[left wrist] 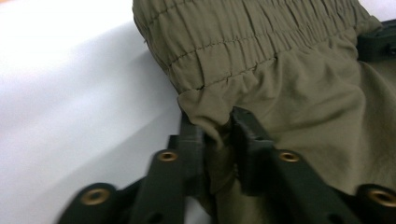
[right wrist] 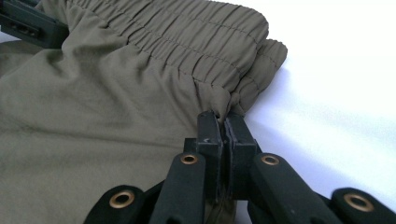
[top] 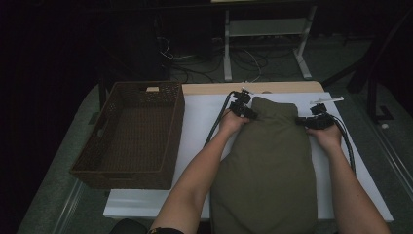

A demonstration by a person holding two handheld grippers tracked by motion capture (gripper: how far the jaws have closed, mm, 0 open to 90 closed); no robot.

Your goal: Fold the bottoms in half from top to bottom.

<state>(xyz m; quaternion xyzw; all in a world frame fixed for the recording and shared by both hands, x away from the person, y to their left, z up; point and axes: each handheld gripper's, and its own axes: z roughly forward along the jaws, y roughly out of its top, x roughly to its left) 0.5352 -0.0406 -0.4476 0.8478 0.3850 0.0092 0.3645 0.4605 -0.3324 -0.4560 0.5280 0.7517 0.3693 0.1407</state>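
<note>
I counted one olive-green garment (top: pixel 265 165) with an elastic gathered waistband, one woven brown basket (top: pixel 127 134), and two claws on the white surface (top: pixel 195 122). From the high view, I saw the garment lying flat in the middle of the surface, waistband at the far end, its lower part reaching the near edge between my forearms; the basket stood to its left, well apart from it. There my left claw (top: pixel 242 110) sat at the waistband's left corner and my right claw (top: pixel 314 120) at its right corner, but I could not judge either grip from that height. The left gripper view gave me that detail: the left claw (left wrist: pixel 219 135) had a fold of fabric just below the waistband between its jaws, the cloth bunched in a narrow gap and pinched. The right gripper view showed the right claw (right wrist: pixel 223 135) clenched tight on the fabric at the waistband's end, jaws nearly meeting, with the other claw dark at the far corner.
</note>
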